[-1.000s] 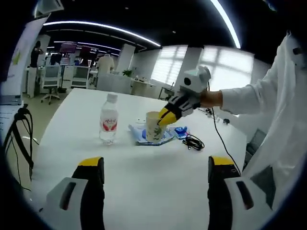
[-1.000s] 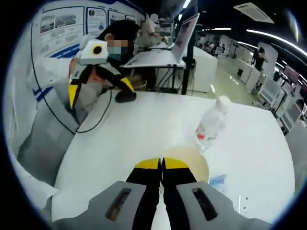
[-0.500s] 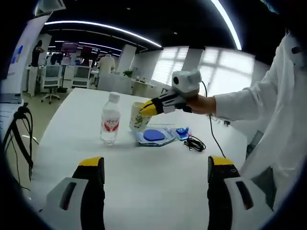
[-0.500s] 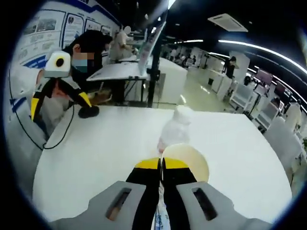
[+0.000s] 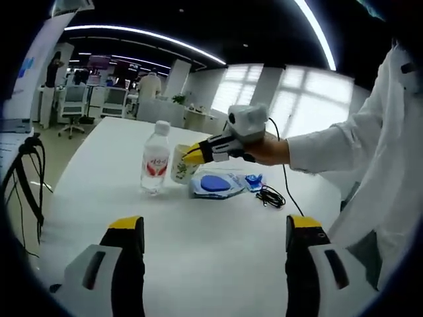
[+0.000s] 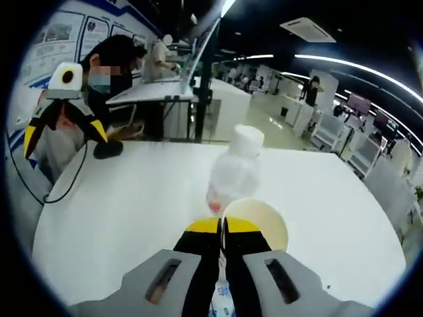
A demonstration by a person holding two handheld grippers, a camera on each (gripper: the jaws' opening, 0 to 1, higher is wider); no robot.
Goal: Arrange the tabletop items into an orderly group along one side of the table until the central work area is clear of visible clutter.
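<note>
Cup [image 5: 180, 165] carried beside bottle [image 5: 156, 160], right gripper [image 6: 222, 226] clamping its rim

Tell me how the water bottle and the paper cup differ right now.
The water bottle is clear plastic with a white cap and a red label; the paper cup is cream-coloured and open at the top. The bottle stands free on the white table; the cup's rim is pinched by the right tongs. The bottle is taller than the cup. Both are upright and sit close side by side.
</note>
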